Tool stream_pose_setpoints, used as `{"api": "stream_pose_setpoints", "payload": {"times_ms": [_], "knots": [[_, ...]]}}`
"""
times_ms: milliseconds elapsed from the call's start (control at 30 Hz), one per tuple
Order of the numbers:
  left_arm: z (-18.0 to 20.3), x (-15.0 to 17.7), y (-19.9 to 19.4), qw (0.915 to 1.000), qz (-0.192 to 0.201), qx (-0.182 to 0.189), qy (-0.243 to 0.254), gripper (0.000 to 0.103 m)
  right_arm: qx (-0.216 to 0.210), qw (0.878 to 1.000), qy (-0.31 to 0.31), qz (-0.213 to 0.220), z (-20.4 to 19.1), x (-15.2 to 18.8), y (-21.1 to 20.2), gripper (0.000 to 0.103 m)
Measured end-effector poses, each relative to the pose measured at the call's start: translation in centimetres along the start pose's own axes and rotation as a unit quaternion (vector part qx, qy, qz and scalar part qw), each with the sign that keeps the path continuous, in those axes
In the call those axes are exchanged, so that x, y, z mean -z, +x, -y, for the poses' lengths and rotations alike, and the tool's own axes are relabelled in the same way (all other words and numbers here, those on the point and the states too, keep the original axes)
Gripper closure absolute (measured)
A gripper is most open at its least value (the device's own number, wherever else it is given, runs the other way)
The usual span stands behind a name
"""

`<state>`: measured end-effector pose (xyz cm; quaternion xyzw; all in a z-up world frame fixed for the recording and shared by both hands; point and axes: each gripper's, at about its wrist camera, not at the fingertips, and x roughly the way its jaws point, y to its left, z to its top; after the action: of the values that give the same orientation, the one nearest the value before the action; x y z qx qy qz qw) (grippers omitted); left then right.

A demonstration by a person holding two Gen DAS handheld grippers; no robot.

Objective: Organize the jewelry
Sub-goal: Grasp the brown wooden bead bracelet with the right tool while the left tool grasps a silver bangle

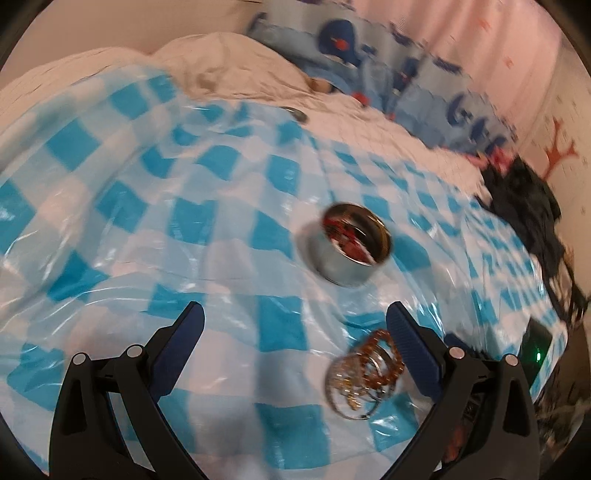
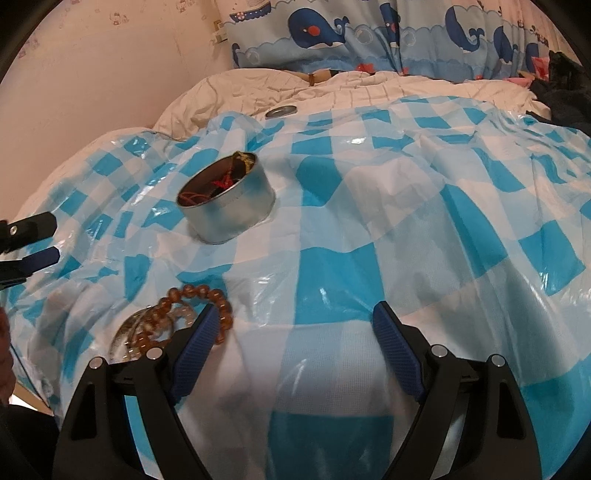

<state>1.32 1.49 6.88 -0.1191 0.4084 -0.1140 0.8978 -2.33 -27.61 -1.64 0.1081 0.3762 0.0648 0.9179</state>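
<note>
Both my grippers, left and right, gape wide, empty. Bracelets await pickup; next, I judge, carry them to the tin.

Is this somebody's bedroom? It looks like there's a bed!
Probably yes, maybe a child's bedroom. A rumpled cream duvet lies under the blue checked plastic sheet, and whale-print fabric, perhaps a curtain or pillow, sits behind it. A round tin and bracelets rest on the sheet.

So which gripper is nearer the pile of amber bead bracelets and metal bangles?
Roughly equal: the pile lies between the left gripper's open fingers, and against the right gripper's left finger.
</note>
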Motion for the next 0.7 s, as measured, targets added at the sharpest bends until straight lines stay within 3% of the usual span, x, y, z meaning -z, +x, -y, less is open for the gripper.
{"api": "stream_pose_setpoints", "payload": {"times_ms": [167, 267, 467, 600, 700], "knots": [[-1.4, -0.1, -0.3, 0.9998, 0.004, -0.014, -0.011, 0.008, -0.021, 0.999, -0.043, -0.007, -2.0, 0.1, 0.1, 0.022], [-0.8, 0.0, 0.1, 0.9999, -0.001, -0.012, 0.001, 0.008, -0.008, 0.998, -0.064, -0.011, -2.9, -0.3, 0.6, 0.025], [0.6, 0.1, 0.9, 0.9996, -0.007, -0.016, 0.024, 0.008, -0.018, 0.995, -0.083, -0.045, -3.8, -0.8, 2.2, 0.054], [0.9, 0.1, 1.2, 0.9994, -0.009, -0.019, 0.029, 0.008, -0.034, 0.99, -0.122, -0.056, -5.2, -0.5, 2.0, 0.092], [1.1, 0.2, 1.2, 0.9993, -0.01, -0.019, 0.029, 0.008, -0.033, 0.991, -0.123, -0.048, -5.2, -0.6, 1.1, 0.092]]}}
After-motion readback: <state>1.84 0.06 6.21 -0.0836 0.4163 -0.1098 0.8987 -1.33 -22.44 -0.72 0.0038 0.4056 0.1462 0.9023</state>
